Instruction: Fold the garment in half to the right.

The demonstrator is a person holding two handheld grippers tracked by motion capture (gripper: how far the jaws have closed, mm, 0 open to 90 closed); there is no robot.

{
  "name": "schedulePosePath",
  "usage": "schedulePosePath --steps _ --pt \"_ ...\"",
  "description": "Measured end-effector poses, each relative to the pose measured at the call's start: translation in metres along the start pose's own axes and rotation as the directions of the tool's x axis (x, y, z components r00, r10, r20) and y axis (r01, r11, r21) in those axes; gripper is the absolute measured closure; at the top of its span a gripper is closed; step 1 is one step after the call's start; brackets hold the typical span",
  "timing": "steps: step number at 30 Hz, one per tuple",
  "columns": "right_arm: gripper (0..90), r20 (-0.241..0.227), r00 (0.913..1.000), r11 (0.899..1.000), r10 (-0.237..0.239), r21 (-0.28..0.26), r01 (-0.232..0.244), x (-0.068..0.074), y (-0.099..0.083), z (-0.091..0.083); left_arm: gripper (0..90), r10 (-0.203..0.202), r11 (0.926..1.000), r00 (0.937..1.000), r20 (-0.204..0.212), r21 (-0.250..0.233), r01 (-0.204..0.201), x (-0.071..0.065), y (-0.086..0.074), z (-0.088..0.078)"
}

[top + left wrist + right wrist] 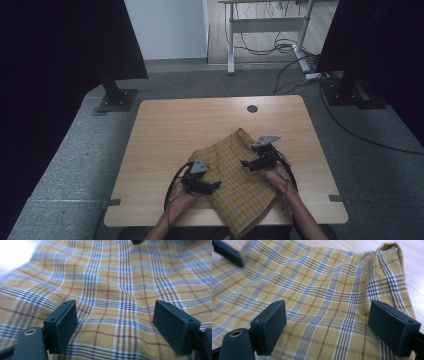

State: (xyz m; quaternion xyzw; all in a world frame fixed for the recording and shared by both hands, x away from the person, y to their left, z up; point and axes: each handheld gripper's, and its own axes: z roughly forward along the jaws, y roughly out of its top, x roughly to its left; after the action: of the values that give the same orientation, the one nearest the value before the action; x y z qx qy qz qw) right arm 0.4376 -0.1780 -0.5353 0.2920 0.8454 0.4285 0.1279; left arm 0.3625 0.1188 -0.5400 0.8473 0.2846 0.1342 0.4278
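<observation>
A: Start at the near edge of the tabletop (160, 125). What lies there?

B: A plaid cloth (235, 185), mustard yellow crossed by bands of blue-grey and white with thin dark red lines. Its nearest corner hangs over the tabletop's front edge, between the person's forearms.

A: And the tools?

B: The left gripper (212, 186) sits at the cloth's left border, near the front. In the left gripper view its fingers (62, 325) stand wide apart just above the weave, with flat cloth (117, 290) running between them and nothing pinched.

A: The other one?

B: The right gripper (246, 163) is a little farther back, over the cloth's right half. Its fingers (270, 323) are wide too, with fabric (317, 290) below and between them, but the pads do not press on it. Whether the tips touch the cloth I cannot tell.

A: How does the cloth lie farther out?

B: Mostly flat with soft ripples. In the right gripper view a stitched hem (390, 272) runs along the right side, and the far corner there is folded up into a small ridge against the pale wood. In the high view the cloth sits cornerwise, its far corner pointing toward the middle of the tabletop.

A: Anything beyond it?

B: A small dark round hole (252, 108) near the far edge, well apart from the cloth.
</observation>
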Motion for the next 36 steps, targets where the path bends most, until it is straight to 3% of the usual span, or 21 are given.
schedulePosePath --steps 6,11,16,20,23,26,30,36 --pt "12.1 -0.026 0.9994 1.0 -0.024 -0.009 0.023 0.01 -0.003 -0.023 17.1 -0.031 0.998 0.9995 0.001 -0.056 0.031 0.007 0.0 -0.018" --pt "10.3 -0.043 0.9983 0.999 -0.039 0.027 0.04 0.018 -0.014 -0.041 16.2 -0.068 0.9953 0.9972 -0.03 -0.071 0.066 0.019 -0.01 -0.033" --pt "9.6 -0.047 0.997 0.997 -0.061 0.047 0.063 0.025 -0.027 -0.061 16.0 -0.118 0.9907 0.9905 -0.071 -0.076 0.113 0.033 -0.025 -0.046" --pt "9.6 -0.069 0.9961 0.996 -0.055 0.068 0.06 0.028 -0.043 -0.075 16.0 -0.137 0.9893 0.9853 -0.102 -0.065 0.13 0.04 -0.036 -0.052" --pt "9.7 -0.075 0.996 0.991 -0.048 0.119 0.057 0.028 -0.058 -0.075 16.0 -0.15 0.9877 0.9827 -0.108 -0.06 0.145 0.042 -0.041 -0.054" --pt "10.6 -0.091 0.9958 0.993 -0.011 0.12 0.022 0.028 -0.071 -0.072 16.0 -0.154 0.9876 0.9815 -0.114 -0.049 0.149 0.044 -0.044 -0.054" --pt "12.0 -0.067 0.9974 0.995 0.025 0.097 -0.018 0.036 -0.08 -0.072 16.0 -0.152 0.9883 0.9807 -0.123 -0.031 0.15 0.044 -0.047 -0.054" --pt "12.0 0.049 0.9966 0.994 0.067 0.087 -0.071 0.062 -0.084 -0.071 16.0 -0.16 0.9871 0.9766 -0.144 -0.008 0.16 0.049 -0.051 -0.055"
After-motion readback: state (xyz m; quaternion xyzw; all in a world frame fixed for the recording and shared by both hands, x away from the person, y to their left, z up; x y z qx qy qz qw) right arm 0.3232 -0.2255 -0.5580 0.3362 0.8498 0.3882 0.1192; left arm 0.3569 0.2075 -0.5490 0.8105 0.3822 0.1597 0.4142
